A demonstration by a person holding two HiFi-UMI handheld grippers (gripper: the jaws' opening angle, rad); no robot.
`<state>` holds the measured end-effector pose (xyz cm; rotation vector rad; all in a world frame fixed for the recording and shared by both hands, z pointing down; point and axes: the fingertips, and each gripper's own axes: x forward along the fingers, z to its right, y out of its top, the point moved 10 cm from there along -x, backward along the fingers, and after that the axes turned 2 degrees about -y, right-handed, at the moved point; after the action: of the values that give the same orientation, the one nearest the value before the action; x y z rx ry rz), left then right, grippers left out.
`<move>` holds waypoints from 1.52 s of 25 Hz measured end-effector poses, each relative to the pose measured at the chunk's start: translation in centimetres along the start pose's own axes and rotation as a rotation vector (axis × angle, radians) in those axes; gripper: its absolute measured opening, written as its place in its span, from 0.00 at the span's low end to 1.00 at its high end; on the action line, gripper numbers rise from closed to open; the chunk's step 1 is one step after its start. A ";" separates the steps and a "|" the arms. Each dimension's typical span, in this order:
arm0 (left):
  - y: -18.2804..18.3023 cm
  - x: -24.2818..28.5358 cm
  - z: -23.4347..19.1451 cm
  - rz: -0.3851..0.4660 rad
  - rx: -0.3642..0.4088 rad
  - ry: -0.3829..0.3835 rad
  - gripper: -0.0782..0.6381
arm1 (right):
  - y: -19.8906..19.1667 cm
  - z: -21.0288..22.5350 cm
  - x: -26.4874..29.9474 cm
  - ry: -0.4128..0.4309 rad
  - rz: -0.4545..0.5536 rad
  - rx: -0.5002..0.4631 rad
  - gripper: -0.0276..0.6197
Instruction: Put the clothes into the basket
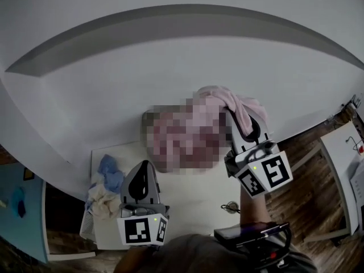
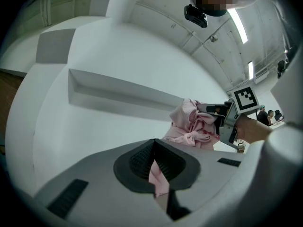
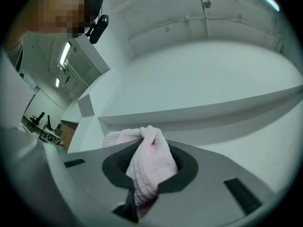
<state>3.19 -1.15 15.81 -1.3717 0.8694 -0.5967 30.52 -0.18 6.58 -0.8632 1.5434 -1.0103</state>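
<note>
a pink knitted garment (image 1: 227,104) is bunched up in the air, one end clamped in the right gripper (image 1: 234,116), a thin pink fold caught in the left gripper (image 1: 144,166). a blue cloth (image 1: 111,172) and a cream cloth (image 1: 105,202) lie heaped in the white basket (image 1: 86,226) at left.

— What stands beyond the right tool (image 1: 243,124)?
— A white wall (image 1: 170,67), crossed by a long shadowed ledge (image 1: 170,17).
— And to its right?
— Wooden floor (image 1: 296,203) and a white desk (image 1: 338,164). Strip lights (image 2: 236,25) run overhead.
</note>
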 end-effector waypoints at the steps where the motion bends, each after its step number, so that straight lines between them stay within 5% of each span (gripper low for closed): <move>1: -0.7 0.3 -1.3 -0.008 -0.010 0.010 0.12 | -0.7 -0.4 1.1 -0.003 0.001 -0.007 0.15; 9: -3.6 1.8 -4.1 -0.058 -0.071 0.051 0.12 | -5.4 -0.6 4.6 -0.018 -0.058 -0.042 0.15; 24: -7.9 6.2 -4.9 -0.196 -0.143 0.016 0.12 | -18.5 1.6 6.6 -0.033 -0.481 0.017 0.17; 31: -9.6 7.1 -4.6 -0.228 -0.166 -0.006 0.12 | -20.9 2.5 6.8 -0.003 -0.632 -0.016 0.31; 38: -9.8 7.3 -4.2 -0.235 -0.174 -0.019 0.12 | -20.1 2.6 6.2 -0.032 -0.613 -0.042 0.33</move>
<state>5.08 -10.75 24.28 -1.6494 0.7639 -0.6984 32.34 -13.94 22.56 -1.4225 1.2959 -1.3860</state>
